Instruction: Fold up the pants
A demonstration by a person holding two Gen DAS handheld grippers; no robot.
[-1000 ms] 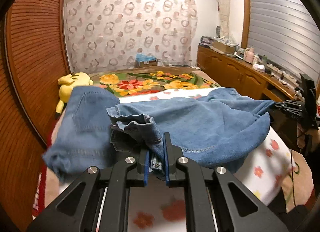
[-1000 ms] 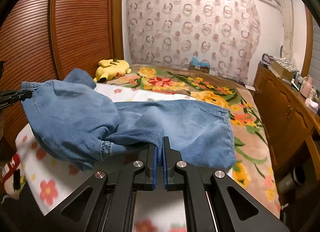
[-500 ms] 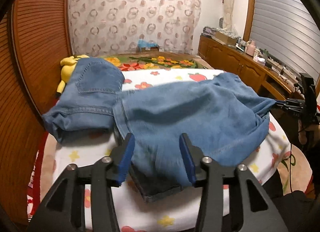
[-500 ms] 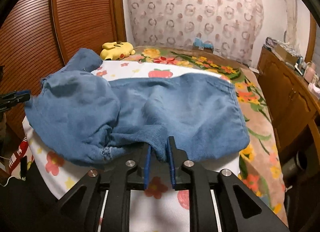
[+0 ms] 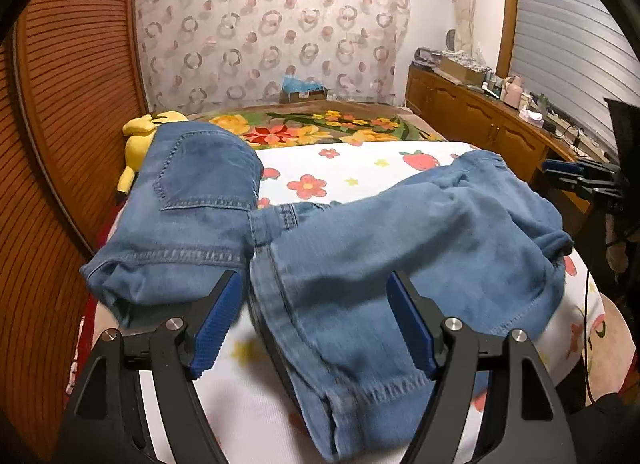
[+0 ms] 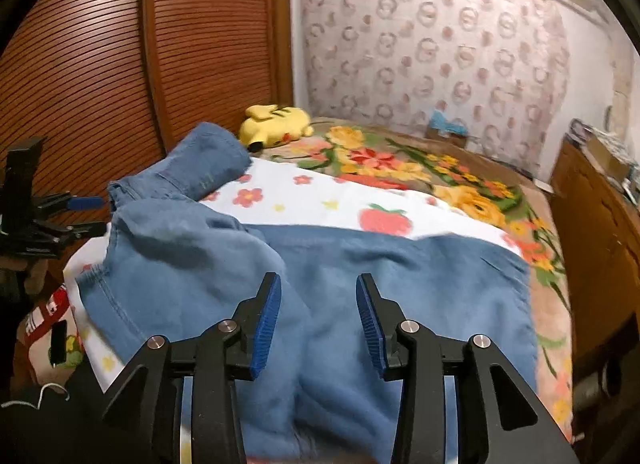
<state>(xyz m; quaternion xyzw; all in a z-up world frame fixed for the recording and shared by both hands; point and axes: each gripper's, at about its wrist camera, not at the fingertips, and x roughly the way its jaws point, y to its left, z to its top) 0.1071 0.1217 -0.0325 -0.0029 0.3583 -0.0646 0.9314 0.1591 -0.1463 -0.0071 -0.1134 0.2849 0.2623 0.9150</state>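
Both grippers, L (image 5: 316, 316) & R (image 6: 318, 318), just opened, released jeans (image 5: 400, 264).

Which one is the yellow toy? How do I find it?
Look at the bed with the flowery blanket. Near the brown slatted doors, just past the blue jeans, lies the plush toy. It is the only bright yellow thing there.

Left gripper (image 5: 316, 316) just opening wide, right gripper (image 6: 318, 316) opening, both unclamped
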